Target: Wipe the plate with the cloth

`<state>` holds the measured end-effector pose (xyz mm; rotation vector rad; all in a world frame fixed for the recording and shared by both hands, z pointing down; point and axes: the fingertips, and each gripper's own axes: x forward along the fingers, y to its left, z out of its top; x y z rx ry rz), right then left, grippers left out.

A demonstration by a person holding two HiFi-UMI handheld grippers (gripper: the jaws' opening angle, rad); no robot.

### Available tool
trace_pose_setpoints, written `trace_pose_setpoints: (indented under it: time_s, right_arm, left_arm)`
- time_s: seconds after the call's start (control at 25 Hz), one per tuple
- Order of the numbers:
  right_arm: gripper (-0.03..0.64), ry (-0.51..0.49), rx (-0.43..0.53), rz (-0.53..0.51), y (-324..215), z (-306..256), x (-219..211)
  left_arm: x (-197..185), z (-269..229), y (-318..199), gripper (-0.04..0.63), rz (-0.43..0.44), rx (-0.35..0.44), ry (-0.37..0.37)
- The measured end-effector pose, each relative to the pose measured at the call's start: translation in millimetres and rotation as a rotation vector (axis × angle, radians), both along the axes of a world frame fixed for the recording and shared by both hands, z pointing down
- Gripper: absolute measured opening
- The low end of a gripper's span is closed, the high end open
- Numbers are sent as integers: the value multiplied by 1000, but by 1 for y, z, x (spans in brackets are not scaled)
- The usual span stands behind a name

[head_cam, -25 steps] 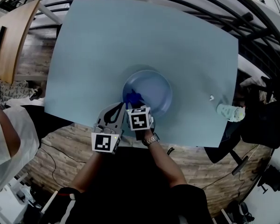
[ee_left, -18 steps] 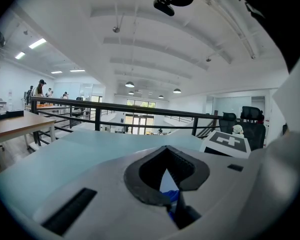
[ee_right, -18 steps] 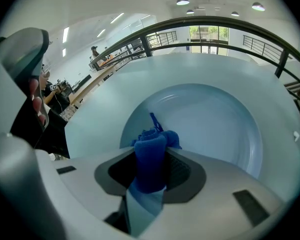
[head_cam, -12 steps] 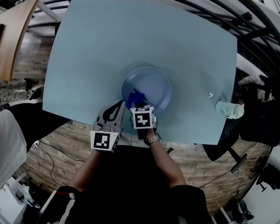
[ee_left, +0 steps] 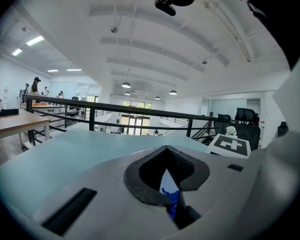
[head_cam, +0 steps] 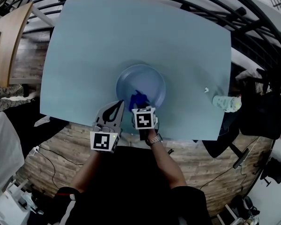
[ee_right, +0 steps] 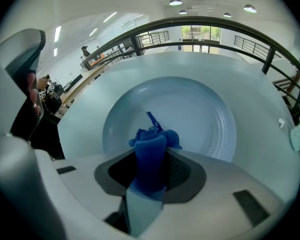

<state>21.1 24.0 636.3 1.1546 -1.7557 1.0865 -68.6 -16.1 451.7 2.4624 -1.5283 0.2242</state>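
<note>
Pale blue table (head_cam: pixel 131 36) — wood-plank floor (head_cam: pixel 65 142), black railing (ee_left: pixel 140 109)

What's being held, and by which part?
The right gripper clamps the blue cloth by its bunched middle, over the plate. The left gripper holds nothing.

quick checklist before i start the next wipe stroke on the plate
1. Cloth clamped in right gripper: ok.
2. Cloth positioned over the plate: ok.
3. Cloth pressing on the plate's surface: cannot tell.
4. Left gripper steadying the plate: not ok; it is shut, empty, beside the rim.
5. Plate fully on the table, away from its edge: ok.
</note>
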Motion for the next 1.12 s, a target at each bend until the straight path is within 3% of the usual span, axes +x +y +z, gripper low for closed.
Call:
trace_pose_setpoints:
  time_s: [0.48,0.8,1.12]
  right_arm:
    - [120,53,-10,58,-1,-9,33]
    - [120,15,52,41,-41,-24,11]
    - [120,1,51,17,-81,-21,-8]
  left_arm:
    - [5,0,-4,1,4,0,5]
    - [0,0,-25,1,-1,-9,7]
    - [-10,7,-55,0,5,-21,-9]
